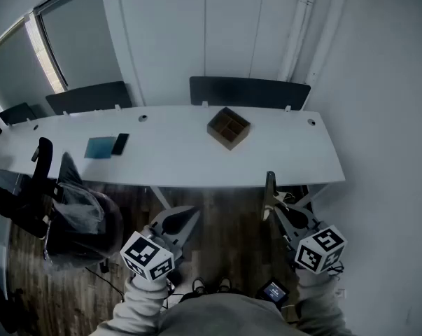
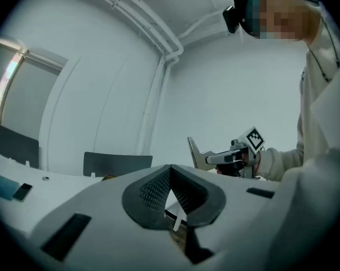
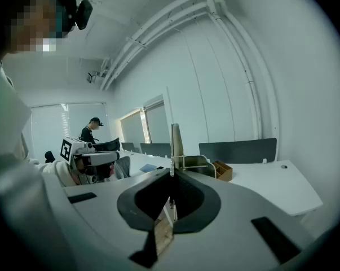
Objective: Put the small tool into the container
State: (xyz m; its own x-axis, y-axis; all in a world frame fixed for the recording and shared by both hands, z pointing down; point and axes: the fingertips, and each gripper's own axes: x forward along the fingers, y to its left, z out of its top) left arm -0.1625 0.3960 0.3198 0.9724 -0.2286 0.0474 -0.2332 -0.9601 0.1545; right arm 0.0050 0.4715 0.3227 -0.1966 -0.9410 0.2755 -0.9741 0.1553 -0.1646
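Note:
A brown wooden container with compartments stands on the long white table, toward its far edge. My right gripper hovers in front of the table's near edge, shut on a small flat tool that sticks up from its jaws. In the right gripper view the tool rises as a narrow blade above the closed jaws, with the container beyond it. My left gripper is held low on the left, also short of the table, jaws shut and empty. The left gripper view shows the right gripper with the tool.
A blue notebook and a black phone lie on the table's left part. A chair draped with a grey garment stands at my left. Dark screens line the table's far side. Another person stands far off.

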